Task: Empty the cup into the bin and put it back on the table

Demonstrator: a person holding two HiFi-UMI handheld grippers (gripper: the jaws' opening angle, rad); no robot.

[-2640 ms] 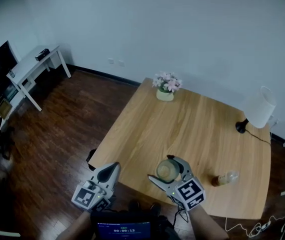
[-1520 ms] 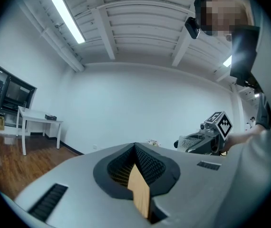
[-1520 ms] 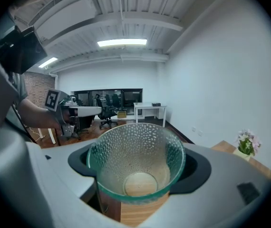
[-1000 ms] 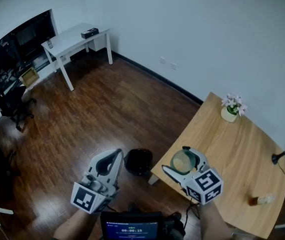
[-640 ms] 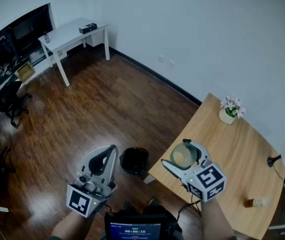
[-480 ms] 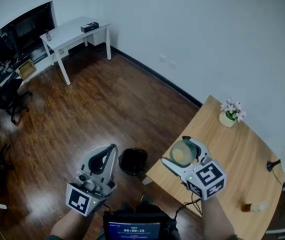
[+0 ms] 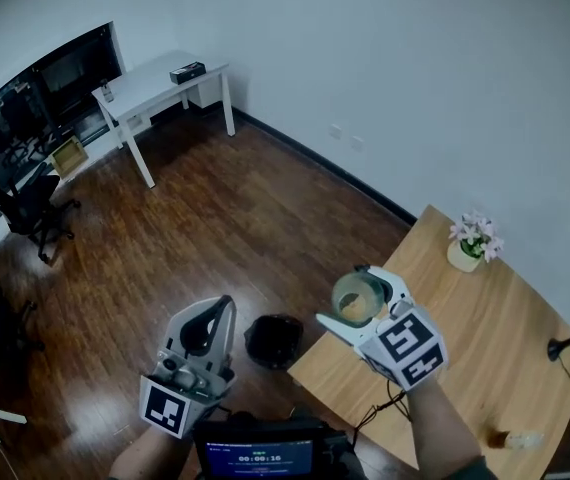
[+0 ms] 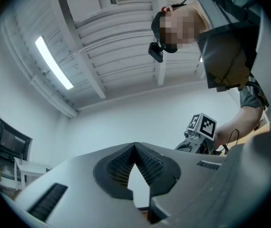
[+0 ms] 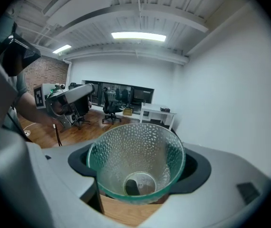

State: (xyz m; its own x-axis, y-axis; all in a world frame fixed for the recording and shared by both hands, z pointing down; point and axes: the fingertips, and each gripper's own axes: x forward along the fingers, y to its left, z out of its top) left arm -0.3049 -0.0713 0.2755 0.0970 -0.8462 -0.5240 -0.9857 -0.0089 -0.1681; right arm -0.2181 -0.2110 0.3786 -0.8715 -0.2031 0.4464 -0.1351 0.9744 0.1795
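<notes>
My right gripper (image 7: 353,300) is shut on a dimpled greenish glass cup (image 7: 357,294), held in the air over the wooden table's (image 7: 485,348) left edge. In the right gripper view the cup (image 9: 135,165) sits mouth-up between the jaws of the right gripper (image 9: 138,171), with a small dark piece (image 9: 131,187) at its bottom. A black bin (image 7: 273,340) stands on the floor by the table's near corner, below and left of the cup. My left gripper (image 7: 219,310) hovers left of the bin, shut on nothing; its tips meet in the left gripper (image 8: 135,148) view.
On the table stand a flower pot (image 7: 473,243), a lamp base (image 7: 563,346) and a small bottle (image 7: 517,438). A white desk (image 7: 155,83) and an office chair (image 7: 35,213) stand far off on the dark wooden floor (image 7: 215,218). A screen (image 7: 255,458) sits at my waist.
The cup has left the tabletop and travelled left in my right gripper to the table's edge near the bin. The left gripper stayed shut and low on the left.
</notes>
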